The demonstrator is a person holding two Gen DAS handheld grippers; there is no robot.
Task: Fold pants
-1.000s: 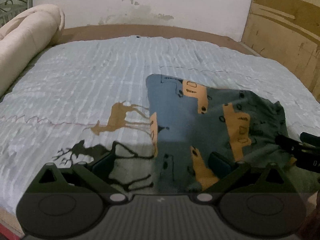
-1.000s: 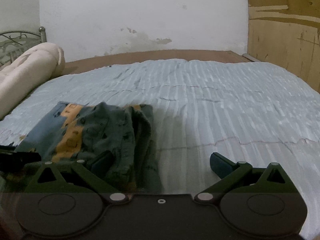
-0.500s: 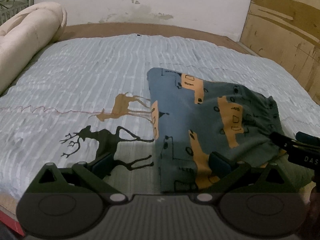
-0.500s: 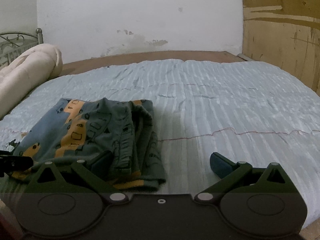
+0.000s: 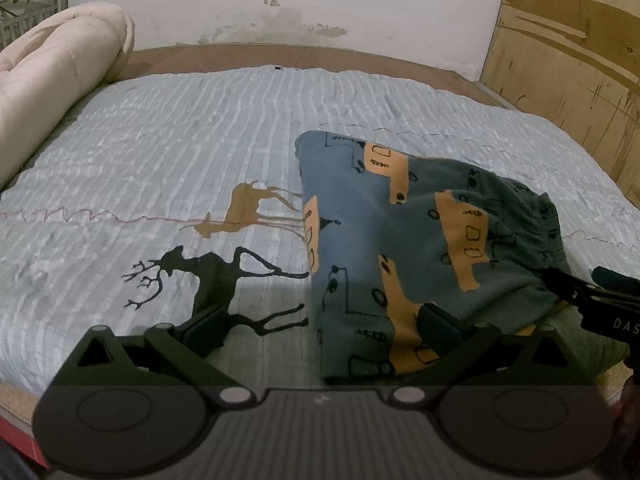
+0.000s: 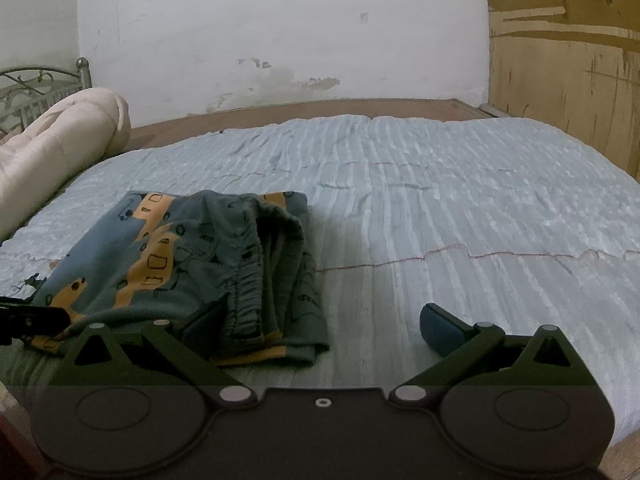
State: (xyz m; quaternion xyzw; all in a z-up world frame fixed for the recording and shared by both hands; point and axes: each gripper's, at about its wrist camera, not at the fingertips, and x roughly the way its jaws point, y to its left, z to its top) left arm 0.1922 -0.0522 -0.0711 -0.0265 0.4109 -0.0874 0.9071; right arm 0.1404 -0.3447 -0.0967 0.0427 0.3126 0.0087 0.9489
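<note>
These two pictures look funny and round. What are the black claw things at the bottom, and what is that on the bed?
Each picture comes from a camera riding on a gripper, a two-fingered tool a person holds in each hand. One picture looks along the left gripper, the other along the right gripper. Both are open and hold nothing. On the bed lie folded pants, blue-grey with orange patches. The bedspread has two printed deer. A rolled cream blanket sits at the left edge.
</note>
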